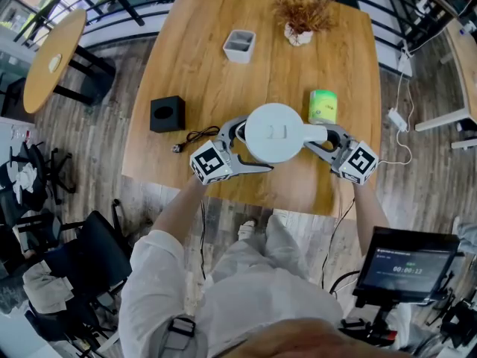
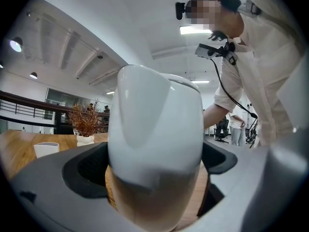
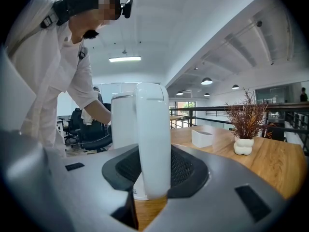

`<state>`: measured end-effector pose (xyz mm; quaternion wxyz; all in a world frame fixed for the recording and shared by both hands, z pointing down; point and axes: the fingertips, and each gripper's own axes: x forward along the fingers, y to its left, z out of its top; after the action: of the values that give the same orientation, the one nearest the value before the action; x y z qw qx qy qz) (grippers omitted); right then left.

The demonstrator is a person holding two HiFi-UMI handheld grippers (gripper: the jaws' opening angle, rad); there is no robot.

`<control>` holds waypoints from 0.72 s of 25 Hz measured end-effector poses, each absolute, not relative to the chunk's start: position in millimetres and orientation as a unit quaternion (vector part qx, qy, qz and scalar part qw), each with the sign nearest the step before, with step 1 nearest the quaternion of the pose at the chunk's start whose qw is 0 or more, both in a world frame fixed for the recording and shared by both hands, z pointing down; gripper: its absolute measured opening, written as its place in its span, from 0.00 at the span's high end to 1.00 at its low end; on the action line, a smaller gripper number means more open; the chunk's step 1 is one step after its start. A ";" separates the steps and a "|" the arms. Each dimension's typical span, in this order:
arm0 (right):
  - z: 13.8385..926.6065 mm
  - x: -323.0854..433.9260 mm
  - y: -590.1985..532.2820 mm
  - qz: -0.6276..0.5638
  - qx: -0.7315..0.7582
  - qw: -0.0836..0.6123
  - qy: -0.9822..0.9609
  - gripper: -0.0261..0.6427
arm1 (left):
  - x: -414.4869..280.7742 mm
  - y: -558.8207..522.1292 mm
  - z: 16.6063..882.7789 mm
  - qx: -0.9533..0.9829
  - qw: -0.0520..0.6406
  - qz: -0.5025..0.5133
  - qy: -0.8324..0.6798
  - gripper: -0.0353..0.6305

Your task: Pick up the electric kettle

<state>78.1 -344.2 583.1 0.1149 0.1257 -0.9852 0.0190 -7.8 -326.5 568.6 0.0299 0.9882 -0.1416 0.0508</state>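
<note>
A white electric kettle (image 1: 274, 131) stands near the front edge of the wooden table (image 1: 201, 73), its handle (image 1: 316, 133) pointing right. My left gripper (image 1: 242, 148) reaches in from the left, and its jaws hug the kettle's rounded body (image 2: 154, 144) on both sides. The right gripper (image 1: 320, 139) comes from the right and is shut on the upright white handle (image 3: 153, 139), with both dark pads (image 3: 186, 170) against it. Each gripper's marker cube sits just off the table's front edge.
Behind the kettle stands a green canister (image 1: 323, 106). A black box (image 1: 167, 113) and a black cable (image 1: 195, 137) lie to the left. A white tray (image 1: 239, 45) and a dried plant in a white pot (image 1: 300, 21) sit farther back. A screen (image 1: 408, 263) stands at the lower right.
</note>
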 end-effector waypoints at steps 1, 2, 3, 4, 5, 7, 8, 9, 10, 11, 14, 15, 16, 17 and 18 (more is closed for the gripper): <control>582.5 77.9 -344.1 0.019 0.126 0.115 -0.985 0.77 | -7.8 -326.4 568.2 0.988 0.031 0.050 -0.142 0.07; 581.9 77.6 -344.1 0.018 0.126 0.115 -0.985 0.77 | -8.0 -326.3 567.7 0.988 0.032 0.050 -0.142 0.07; 581.2 77.1 -343.9 0.017 0.126 0.115 -0.985 0.77 | -8.3 -326.1 567.4 0.988 0.032 0.049 -0.143 0.07; 580.6 76.8 -343.5 0.017 0.125 0.116 -0.985 0.77 | -8.6 -325.8 567.3 0.988 0.032 0.048 -0.143 0.07; 580.1 76.5 -343.0 0.016 0.123 0.116 -0.985 0.77 | -8.8 -325.4 567.2 0.988 0.031 0.047 -0.143 0.07; 579.2 76.6 -342.4 0.015 0.121 0.117 -0.986 0.77 | -8.7 -324.8 566.7 0.988 0.033 0.046 -0.144 0.07; 578.5 76.8 -342.2 0.015 0.121 0.116 -0.986 0.77 | -8.4 -324.5 566.5 0.988 0.034 0.046 -0.144 0.07; 577.7 77.1 -342.0 0.014 0.121 0.116 -0.986 0.77 | -8.1 -324.3 566.3 0.988 0.034 0.045 -0.144 0.07; 576.5 77.2 -341.7 0.014 0.121 0.114 -0.986 0.77 | -7.8 -324.0 565.8 0.988 0.035 0.044 -0.144 0.07; 575.0 77.3 -341.4 0.014 0.122 0.112 -0.986 0.77 | -7.6 -323.7 564.8 0.988 0.036 0.044 -0.143 0.07; 569.2 76.9 -341.8 0.014 0.123 0.107 -0.987 0.77 | -8.5 -324.4 556.9 0.988 0.038 0.034 -0.145 0.07; 566.9 76.3 -342.2 0.014 0.122 0.105 -0.987 0.77 | -9.1 -325.1 553.6 0.988 0.038 0.030 -0.145 0.07; 564.5 76.0 -342.3 0.013 0.122 0.102 -0.987 0.77 | -9.5 -325.6 550.5 0.988 0.036 0.027 -0.144 0.07; 562.3 75.9 -341.9 0.012 0.121 0.100 -0.988 0.78 | -9.4 -325.8 547.7 0.989 0.034 0.024 -0.143 0.07; 560.4 76.3 -341.2 0.011 0.121 0.098 -0.988 0.78 | -8.9 -325.8 545.2 0.989 0.034 0.021 -0.143 0.07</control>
<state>76.3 -341.2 560.4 0.0976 0.1205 -0.9878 0.0106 -8.9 -325.8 545.2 0.0335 0.9890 -0.1427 0.0211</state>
